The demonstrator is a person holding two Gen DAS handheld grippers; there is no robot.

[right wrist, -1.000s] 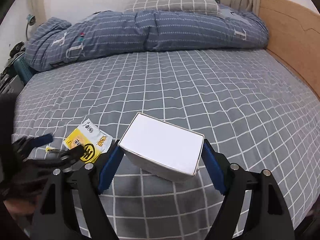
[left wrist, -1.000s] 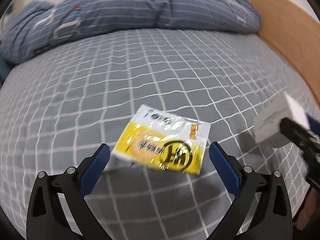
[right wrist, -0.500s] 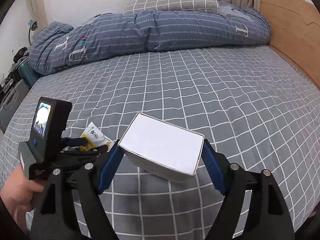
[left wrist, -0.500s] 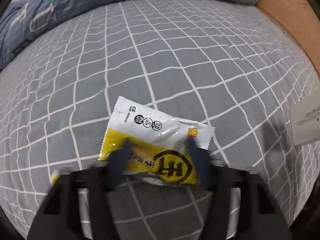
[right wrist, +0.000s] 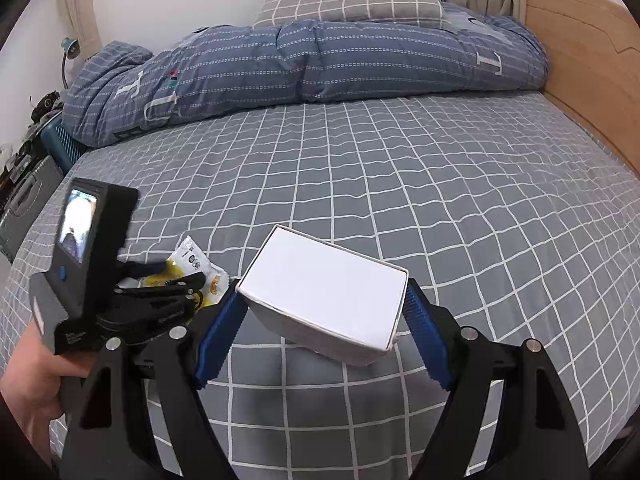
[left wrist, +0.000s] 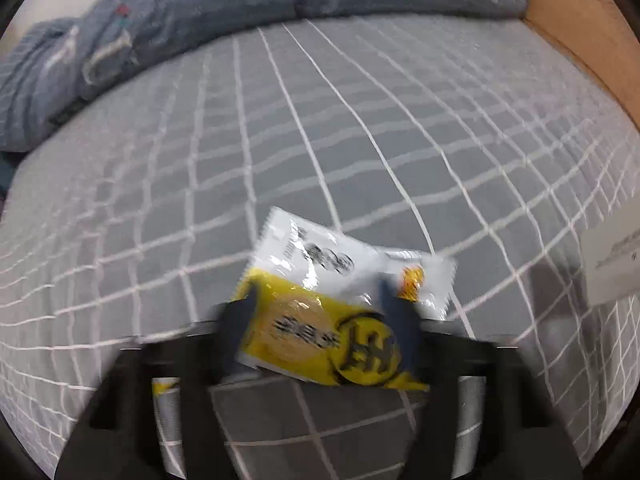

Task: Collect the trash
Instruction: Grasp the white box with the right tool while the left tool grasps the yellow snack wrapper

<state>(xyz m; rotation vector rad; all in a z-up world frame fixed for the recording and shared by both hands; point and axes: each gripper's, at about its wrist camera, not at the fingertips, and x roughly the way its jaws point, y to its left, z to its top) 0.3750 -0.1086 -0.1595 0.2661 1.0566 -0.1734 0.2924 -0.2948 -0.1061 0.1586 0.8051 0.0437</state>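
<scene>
Through your left wrist camera, motion blur smears everything, but your left claw (left wrist: 320, 320) has its two fingers pressed in against the sides of the yellow-and-white snack wrapper (left wrist: 340, 300), gripping it just over the grey checked bed (left wrist: 320, 140). The wrapper's white upper edge pokes out ahead of the fingertips. Off at the right edge sits a corner of the white box (left wrist: 612, 268). Ahead of you the sheet runs open up to the rolled blue duvet (left wrist: 240, 12), with the wooden bed frame (left wrist: 580, 20) closing the right side.

From your right wrist camera, your right claw (right wrist: 322, 316) is clamped on the white box (right wrist: 324, 292), blue pads against both short sides, box lifted off the sheet. Your left claw (right wrist: 176, 276) and its wrapper (right wrist: 196, 264) lie just beside the box's left edge. Bare sheet spreads ahead and rightward to the frame (right wrist: 588, 80); the duvet (right wrist: 304, 64) and pillow (right wrist: 352, 0) bound the far end.
</scene>
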